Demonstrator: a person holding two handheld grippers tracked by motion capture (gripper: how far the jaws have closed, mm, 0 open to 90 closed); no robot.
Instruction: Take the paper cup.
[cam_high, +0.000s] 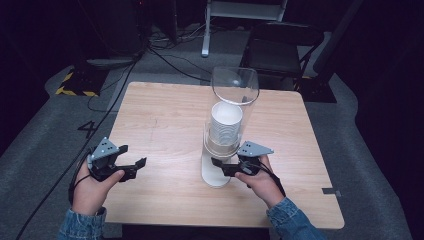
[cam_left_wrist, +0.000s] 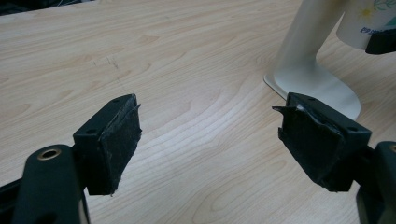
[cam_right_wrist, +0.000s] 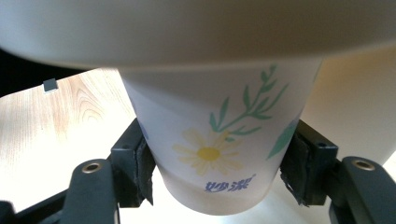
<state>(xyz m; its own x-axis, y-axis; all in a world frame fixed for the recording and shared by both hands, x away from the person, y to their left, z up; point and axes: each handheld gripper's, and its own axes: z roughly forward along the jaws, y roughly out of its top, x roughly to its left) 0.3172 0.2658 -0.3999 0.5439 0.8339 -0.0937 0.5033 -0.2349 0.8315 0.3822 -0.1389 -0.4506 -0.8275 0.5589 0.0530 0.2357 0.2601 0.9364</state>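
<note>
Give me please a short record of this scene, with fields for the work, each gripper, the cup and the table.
work: pulling a paper cup out of the bottom of a cup dispenser
right gripper: shut on the paper cup, one pad on each side
left gripper: open, nothing between its jaws, above the table
paper cup: white, with a daisy and green leaves, hanging under the dispenser
table: light wood; the dispenser's white base stands on it

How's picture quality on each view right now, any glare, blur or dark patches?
High view: table evenly lit, surroundings nearly black, glare on the clear tube. Left gripper view: sharp wood grain, open jaws crisp. Right gripper view: paper cup readable between the jaws, dispenser rim above it blurred, bright washout at right.
</note>
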